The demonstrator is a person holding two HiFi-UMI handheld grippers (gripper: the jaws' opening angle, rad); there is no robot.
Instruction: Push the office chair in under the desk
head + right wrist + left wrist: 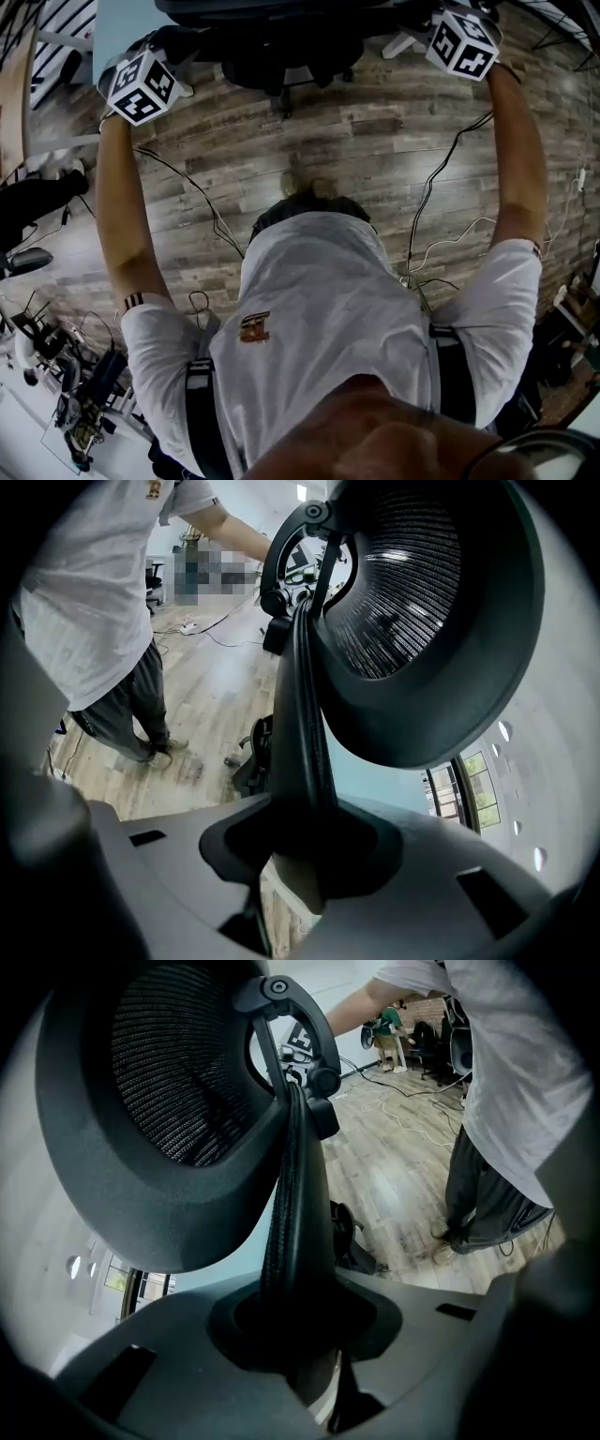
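Note:
The black office chair [281,37] stands at the top of the head view, on the wooden floor in front of me. Each of my grippers is shut on a side edge of its backrest. The left gripper [167,47], with its marker cube, is on the chair's left side. The right gripper [424,21] is on the chair's right side. In the left gripper view the backrest rim [295,1204] runs down between the jaws of the left gripper [300,1340], with the mesh headrest [173,1082] above. The right gripper view mirrors this, with the rim [305,724] held in the right gripper [305,855].
A pale blue desk surface [122,23] lies beyond the chair at upper left. Cables [431,187] trail over the plank floor [375,122] on both sides of my body. Dark equipment and a stand [37,202] crowd the left edge. The chair's wheeled base [253,752] shows below the backrest.

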